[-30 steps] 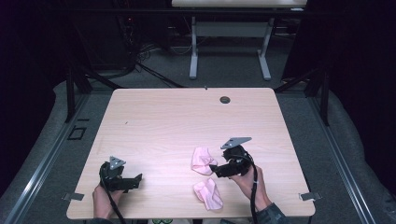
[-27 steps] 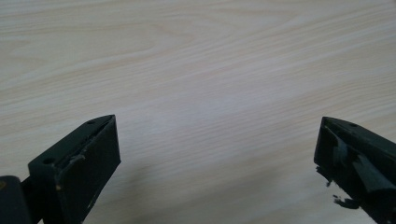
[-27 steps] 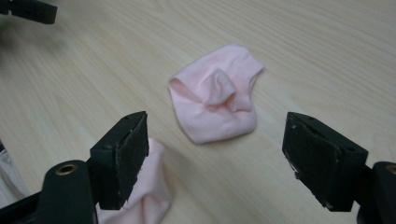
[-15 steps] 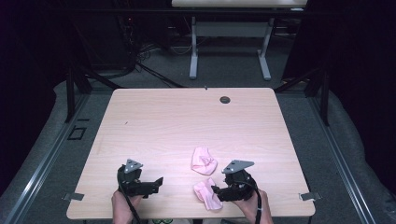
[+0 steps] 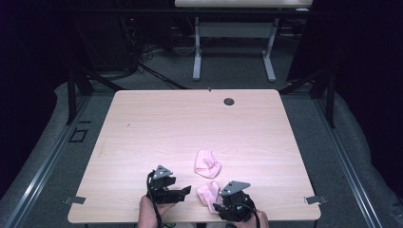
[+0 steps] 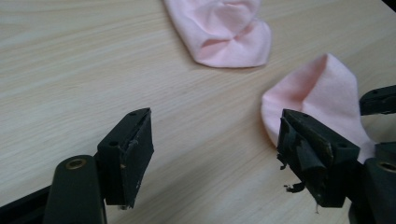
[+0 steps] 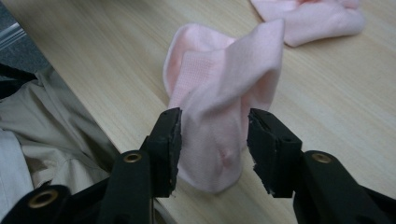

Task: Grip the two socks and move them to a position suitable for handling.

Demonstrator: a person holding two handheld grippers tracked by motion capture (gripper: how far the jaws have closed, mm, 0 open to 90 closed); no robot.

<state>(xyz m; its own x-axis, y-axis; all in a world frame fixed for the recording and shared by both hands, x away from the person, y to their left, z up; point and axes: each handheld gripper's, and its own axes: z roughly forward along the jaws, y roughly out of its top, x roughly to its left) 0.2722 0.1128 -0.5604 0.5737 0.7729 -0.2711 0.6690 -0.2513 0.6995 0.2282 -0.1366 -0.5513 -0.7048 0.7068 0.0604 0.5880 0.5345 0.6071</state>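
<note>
Near pink sock (image 5: 208, 194) lies at table (image 5: 142, 133) front edge, betw. both grippers. Left gripper (image 5: 183, 191): jaws just been closing, nothing betw. them, released. Right gripper (image 7: 212, 135): jaws just been closing round sock, w/ fabric bunched between; real pinch? can't tell. 2nd sock (image 5: 207, 163) lies just behind.

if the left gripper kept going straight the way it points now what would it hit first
Probably the near pink sock, which lies just ahead of the left gripper, by its right-hand jaw. Its jaws, just closing, have only bare table between them. The right gripper straddles that sock.
</note>
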